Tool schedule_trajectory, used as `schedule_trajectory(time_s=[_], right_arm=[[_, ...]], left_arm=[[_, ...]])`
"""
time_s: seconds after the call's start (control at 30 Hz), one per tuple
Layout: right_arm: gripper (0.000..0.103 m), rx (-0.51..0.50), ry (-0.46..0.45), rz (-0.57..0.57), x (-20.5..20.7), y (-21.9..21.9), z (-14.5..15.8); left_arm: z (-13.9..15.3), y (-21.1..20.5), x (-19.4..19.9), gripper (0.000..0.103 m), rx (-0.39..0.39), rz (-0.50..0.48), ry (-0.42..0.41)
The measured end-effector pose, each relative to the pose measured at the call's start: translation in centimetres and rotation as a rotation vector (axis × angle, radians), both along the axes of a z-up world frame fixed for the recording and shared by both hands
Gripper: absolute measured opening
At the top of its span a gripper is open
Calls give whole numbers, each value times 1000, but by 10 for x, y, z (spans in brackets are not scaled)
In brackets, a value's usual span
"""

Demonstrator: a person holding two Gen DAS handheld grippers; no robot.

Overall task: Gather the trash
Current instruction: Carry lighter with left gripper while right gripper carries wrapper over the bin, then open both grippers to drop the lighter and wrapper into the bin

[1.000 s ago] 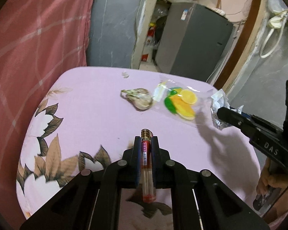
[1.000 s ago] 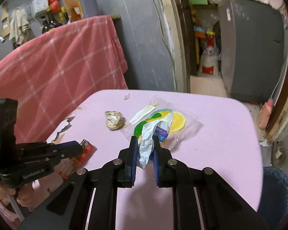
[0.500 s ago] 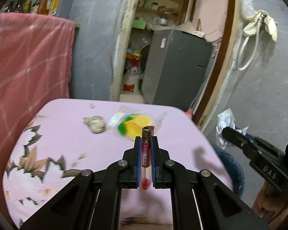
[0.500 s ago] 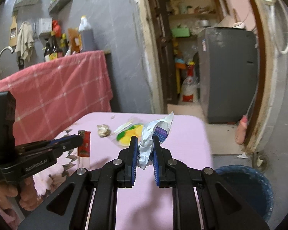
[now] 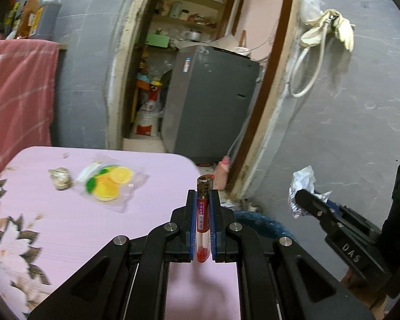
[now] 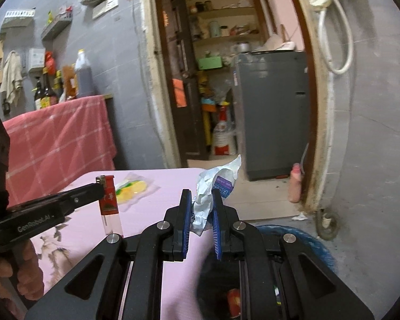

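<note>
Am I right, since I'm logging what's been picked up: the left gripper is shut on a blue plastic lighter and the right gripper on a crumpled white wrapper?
Not quite. The lighter in the left gripper is red with a clear plastic lower half, not blue, as the left wrist view shows. The rest holds: the right gripper is shut on the crumpled white wrapper.

Dim indoor light, fisheye-bent edges with dark corners, slight motion blur.
</note>
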State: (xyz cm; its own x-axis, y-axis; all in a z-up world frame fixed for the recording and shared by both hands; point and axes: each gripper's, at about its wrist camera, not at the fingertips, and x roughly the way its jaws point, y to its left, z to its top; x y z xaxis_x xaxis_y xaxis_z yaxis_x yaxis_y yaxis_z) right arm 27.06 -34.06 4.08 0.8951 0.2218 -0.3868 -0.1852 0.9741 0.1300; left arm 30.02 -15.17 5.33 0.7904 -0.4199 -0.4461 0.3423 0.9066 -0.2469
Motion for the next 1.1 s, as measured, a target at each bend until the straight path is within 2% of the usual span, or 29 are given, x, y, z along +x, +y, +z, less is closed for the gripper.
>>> schedule_trajectory(time_s=[0.2, 0.63, 0.87, 1.1], right_arm=[[12, 8, 28, -61, -5, -35, -10], [13, 46, 154, -129, 1, -83, -45], [14, 51, 197, -140, 6, -92, -54], [23, 60, 230, -147, 10, -97, -59]], left_arm=[[-6, -35, 5, 6, -14, -60, 20], [-37, -93, 29, 6, 19, -160, 154], [-51, -109, 32, 6, 38, -181, 190], [-56, -108, 34, 6, 35, -190, 205]])
